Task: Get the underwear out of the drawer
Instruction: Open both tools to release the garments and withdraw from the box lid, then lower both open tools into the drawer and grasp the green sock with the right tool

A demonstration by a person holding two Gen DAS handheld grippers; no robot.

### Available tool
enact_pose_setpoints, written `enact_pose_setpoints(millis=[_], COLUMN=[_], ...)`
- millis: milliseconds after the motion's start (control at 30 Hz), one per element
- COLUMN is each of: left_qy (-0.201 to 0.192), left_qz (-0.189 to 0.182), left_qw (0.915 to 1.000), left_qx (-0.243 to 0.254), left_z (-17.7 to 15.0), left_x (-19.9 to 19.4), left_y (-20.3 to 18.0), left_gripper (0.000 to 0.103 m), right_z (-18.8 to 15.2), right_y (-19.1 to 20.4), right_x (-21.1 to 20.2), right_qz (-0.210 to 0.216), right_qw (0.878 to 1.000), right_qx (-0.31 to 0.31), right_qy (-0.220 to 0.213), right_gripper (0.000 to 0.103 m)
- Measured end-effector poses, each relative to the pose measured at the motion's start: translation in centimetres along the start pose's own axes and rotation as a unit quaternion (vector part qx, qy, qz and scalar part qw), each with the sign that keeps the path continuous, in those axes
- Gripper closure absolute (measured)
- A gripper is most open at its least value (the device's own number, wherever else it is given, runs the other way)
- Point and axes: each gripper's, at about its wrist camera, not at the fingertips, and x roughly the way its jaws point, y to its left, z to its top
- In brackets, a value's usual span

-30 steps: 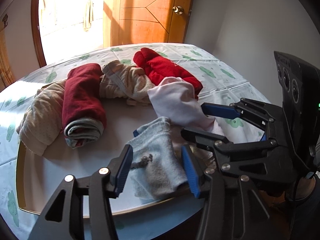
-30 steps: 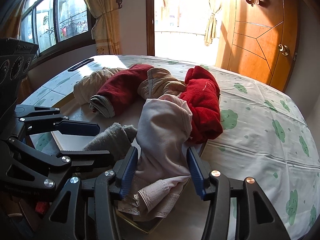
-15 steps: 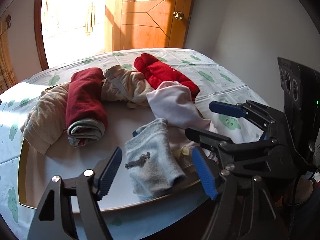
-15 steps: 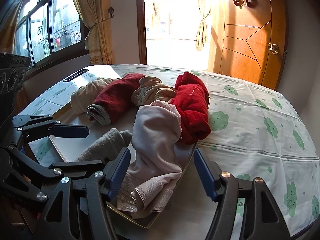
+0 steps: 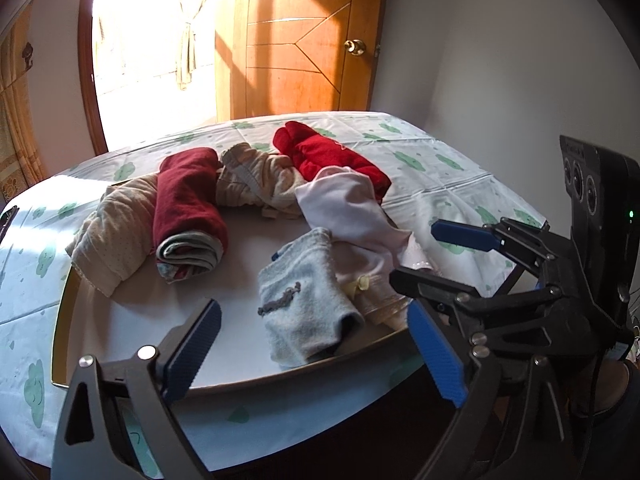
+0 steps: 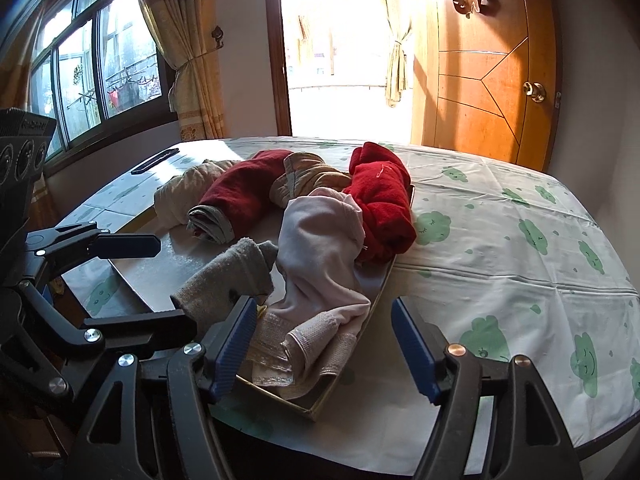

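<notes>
Blown-out doorway [image 6: 340,40] backlight; dim, fisheye-warped edges.

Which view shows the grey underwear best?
The left wrist view: the grey underwear lies whole and unobstructed, with its dark trim visible, between the open left gripper's fingers. In the right wrist view it is edge-on, partly hidden by the left gripper.

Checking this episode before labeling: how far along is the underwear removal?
Nothing looks removed yet: the grey underwear, pale pink underwear, bright red piece, dark red roll and beige pieces all lie in the shallow drawer. In hand: nothing; left claw and right claw hang open before the near pieces. Left: every garment.
</notes>
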Motion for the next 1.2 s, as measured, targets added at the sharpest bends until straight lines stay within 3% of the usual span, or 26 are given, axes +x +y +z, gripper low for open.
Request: enact_pose_setpoints(millis=[300,533,800,1000,1200], left_qy=[-0.016,-0.031,-0.033,-0.034,-0.017], left_qz=[-0.001,0.018,0.037,0.072,0.083], left_qw=[0.9999,0.9993,0.9979,0.9937,0.9911], left_qx=[-0.002,0.007,-0.041,-0.079,-0.102], left_z=[-3.1,-5.6,-9.7,-13.8,-17.0], left_x=[-2.4,-4.7,-7.8,-9.9,-10.5], left_y=[0.2,1.4,5.6,8.6,10.3], left_gripper=[0.007,0.007,0.007,0.005,0.005], right_z=[-1.8,-3.6,-6.0,-7.6,-8.7], right_y=[1.9,3.9,7.0,10.4,14.1], right_x=[-1.8,-2.8,-3.7,-2.6,-0.5], right_qz=[0.023,0.044,0.063,0.090,0.114], right_qw=[1.000,0.999,0.998,0.996,0.990], right_qx=[0.008,0.013,0.003,-0.026,-0.068], right_qy=[-0.015,-0.024,-0.029,-0.001,0.040], right_gripper=[0.026,0.026,0.026,0.026,0.026])
